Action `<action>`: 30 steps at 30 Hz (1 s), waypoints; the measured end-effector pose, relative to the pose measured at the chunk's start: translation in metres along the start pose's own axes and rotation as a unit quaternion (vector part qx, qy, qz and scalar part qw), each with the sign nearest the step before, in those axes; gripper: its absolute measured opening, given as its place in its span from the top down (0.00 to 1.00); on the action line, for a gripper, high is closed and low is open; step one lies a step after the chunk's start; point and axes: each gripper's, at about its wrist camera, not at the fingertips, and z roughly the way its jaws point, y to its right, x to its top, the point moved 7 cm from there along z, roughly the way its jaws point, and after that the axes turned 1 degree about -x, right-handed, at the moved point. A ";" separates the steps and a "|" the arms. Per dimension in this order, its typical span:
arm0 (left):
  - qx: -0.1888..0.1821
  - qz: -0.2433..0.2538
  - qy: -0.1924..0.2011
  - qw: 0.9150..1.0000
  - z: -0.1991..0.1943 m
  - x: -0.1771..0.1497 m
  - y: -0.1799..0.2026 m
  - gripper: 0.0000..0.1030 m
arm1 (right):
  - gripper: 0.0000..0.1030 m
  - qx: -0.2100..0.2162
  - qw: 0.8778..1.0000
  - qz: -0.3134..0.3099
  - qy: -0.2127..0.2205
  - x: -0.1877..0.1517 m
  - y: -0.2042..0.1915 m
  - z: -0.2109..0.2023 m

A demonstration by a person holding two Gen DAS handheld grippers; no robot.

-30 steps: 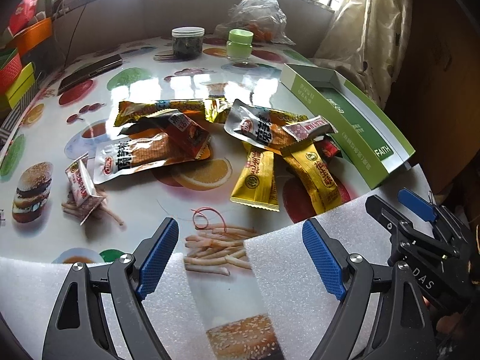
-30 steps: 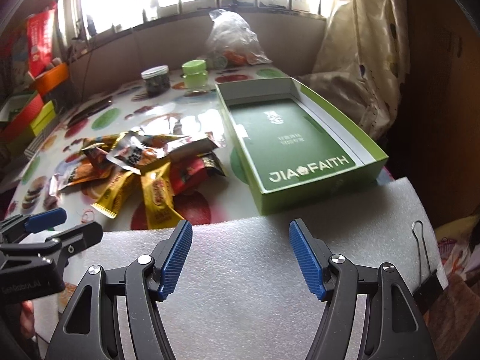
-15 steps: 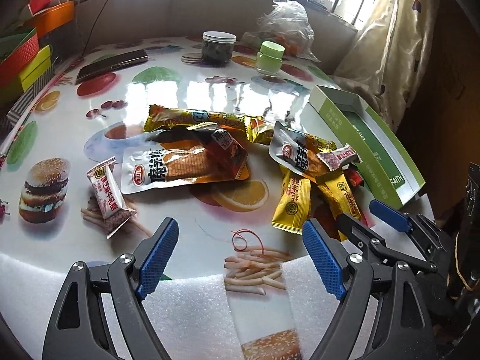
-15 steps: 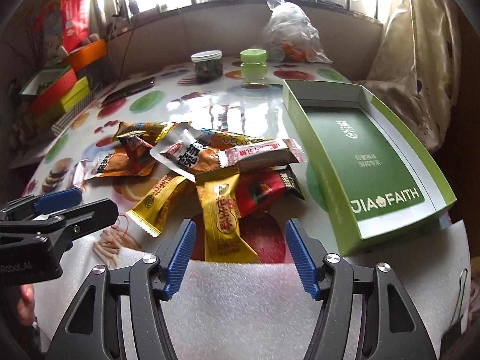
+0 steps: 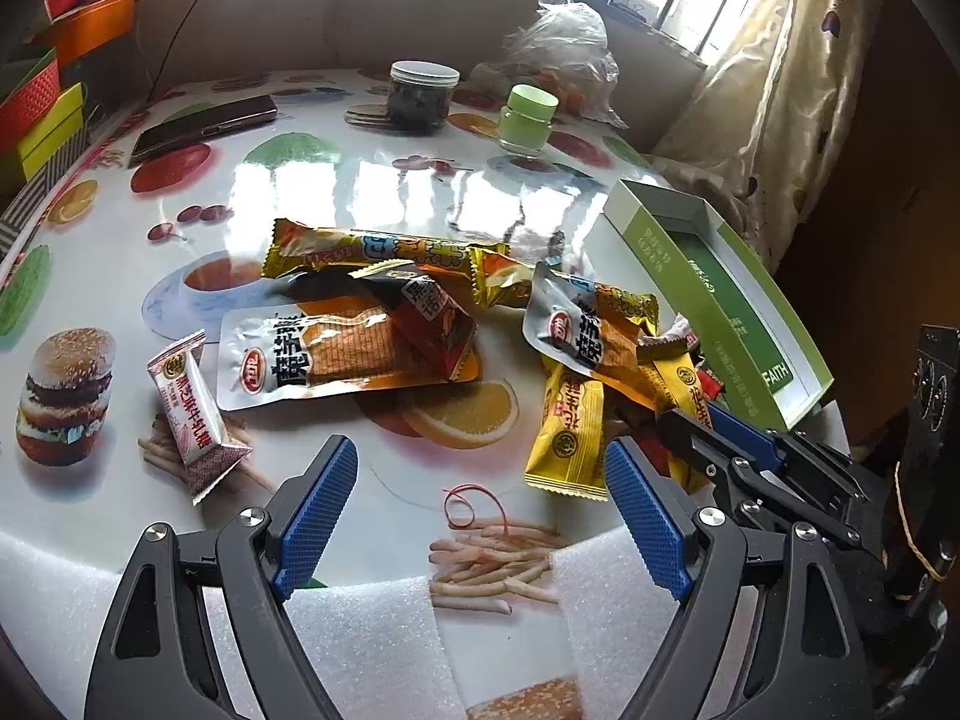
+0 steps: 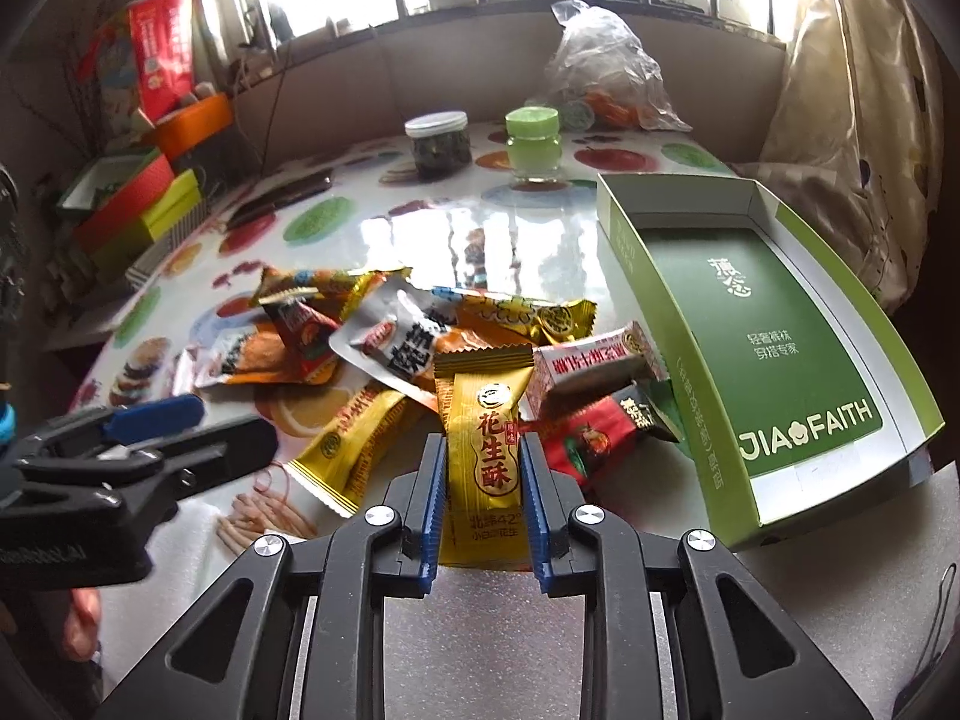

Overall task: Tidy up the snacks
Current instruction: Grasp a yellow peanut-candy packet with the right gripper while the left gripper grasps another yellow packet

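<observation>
- Your right gripper point(image 6: 483, 483) has its jaws closing on the yellow peanut-crisp packet point(image 6: 486, 420); the blue pads sit against its two long edges, low on the wrapper, near its bottom seal.
- That packet lies at the near edge of the snack pile point(image 6: 420, 348), just left of the green box point(image 6: 780, 354), which stands open with nothing in it.
- Handling, judged: light, glossy foil wrap, likely slippery; the filling is probably a brittle bar, so clamp only until the film stops sliding.
- The hold across the narrow width looks sound. The crimped end seal would be the alternative if the body slips.
- Your left gripper point(image 5: 480, 504) hangs with jaws spread wide and nothing between them, over the bare table point(image 5: 372, 192) in front of the pile.
- The neighbouring yellow packet point(image 6: 354, 438) and red packet point(image 6: 600, 432) touch or overlap your target; expect drag on lifting.
</observation>
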 end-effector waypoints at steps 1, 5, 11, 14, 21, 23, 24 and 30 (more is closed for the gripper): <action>-0.004 0.003 -0.002 1.000 0.002 0.001 0.003 0.17 | 0.78 0.001 1.000 0.003 0.004 0.002 0.001 -0.002; -0.014 0.013 -0.016 1.000 0.012 0.003 0.012 0.17 | 0.78 -0.001 0.999 0.023 0.027 0.011 0.010 -0.016; -0.018 0.028 -0.038 0.999 0.032 0.003 0.027 0.25 | 0.78 -0.008 0.998 0.051 0.044 0.018 0.025 -0.026; -0.012 0.037 -0.046 0.998 0.040 0.003 0.030 0.28 | 0.78 -0.011 0.997 0.057 0.046 0.019 0.030 -0.029; 0.008 0.052 -0.044 0.998 0.044 0.008 0.032 0.46 | 0.78 -0.015 0.996 0.071 0.042 0.016 0.039 -0.030; 0.012 0.057 -0.045 0.997 0.045 0.008 0.031 0.50 | 0.78 -0.016 0.996 0.072 0.042 0.017 0.039 -0.030; 0.013 0.061 -0.045 0.997 0.045 0.009 0.031 0.56 | 0.78 -0.016 0.996 0.073 0.043 0.018 0.040 -0.030; 0.022 0.063 -0.048 0.997 0.044 0.009 0.028 0.71 | 0.78 -0.017 0.996 0.076 0.040 0.017 0.040 -0.031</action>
